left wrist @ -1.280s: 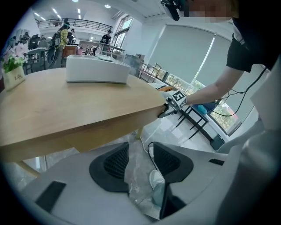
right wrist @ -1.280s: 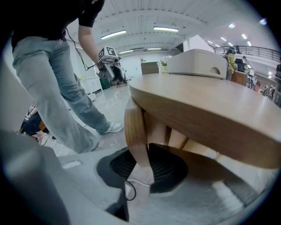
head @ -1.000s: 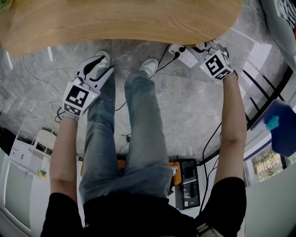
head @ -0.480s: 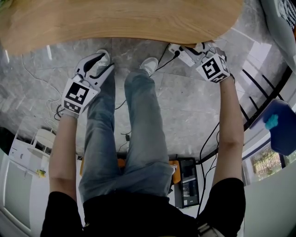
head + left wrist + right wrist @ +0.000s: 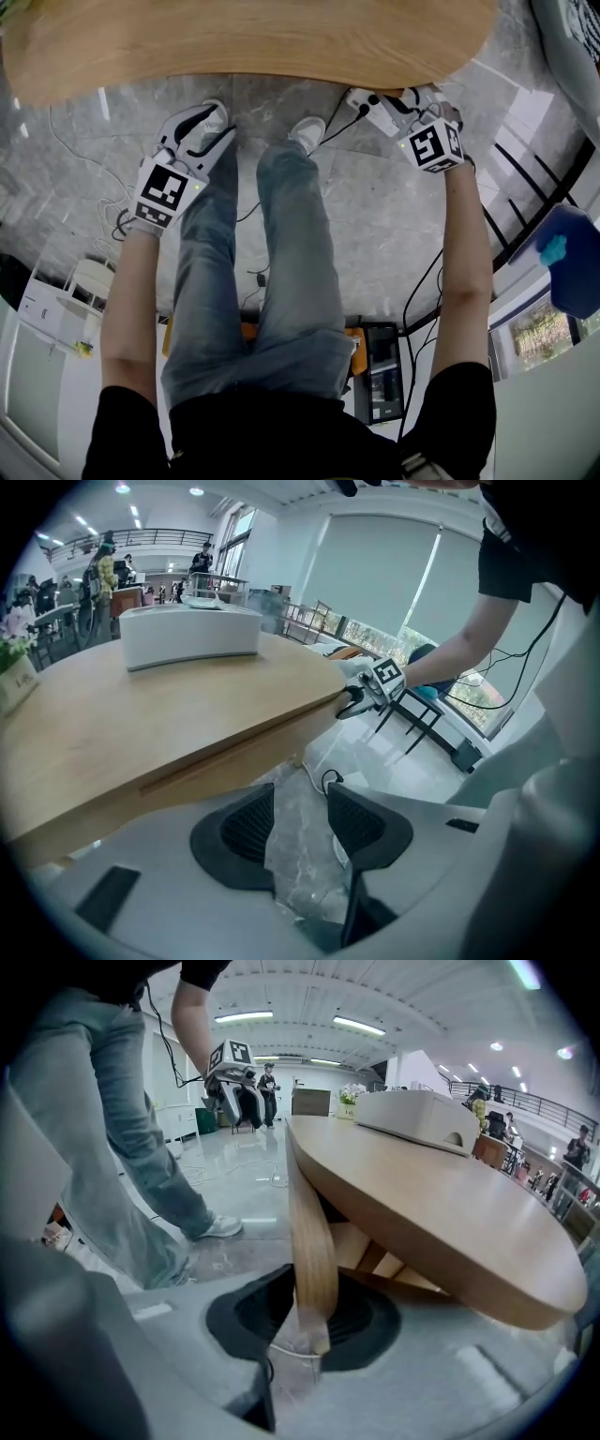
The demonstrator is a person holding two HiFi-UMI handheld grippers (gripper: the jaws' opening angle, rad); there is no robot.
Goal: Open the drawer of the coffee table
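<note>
The coffee table (image 5: pixel 244 37) has a curved wooden top that fills the head view's upper part. Its drawer front (image 5: pixel 309 1232), a thin curved wooden panel, stands out from the table's edge and runs between the pads of my right gripper (image 5: pixel 305 1321). Those jaws are closing on it. In the head view the right gripper (image 5: pixel 419 101) reaches under the table's right rim. My left gripper (image 5: pixel 300 822) is open with only grey floor showing between its pads. It hovers by the table's near edge (image 5: pixel 141 714), over the person's left shoe (image 5: pixel 199 127).
A white power strip (image 5: pixel 375 112) with black cables lies on the marble floor under the right gripper. The person's legs (image 5: pixel 281 253) stand between both grippers. A white box (image 5: pixel 412 1115) rests on the tabletop. A blue chair (image 5: pixel 567 258) sits at the right.
Both grippers stay where they were; only small shifts of the view show. The right gripper remains at the table's right rim.
</note>
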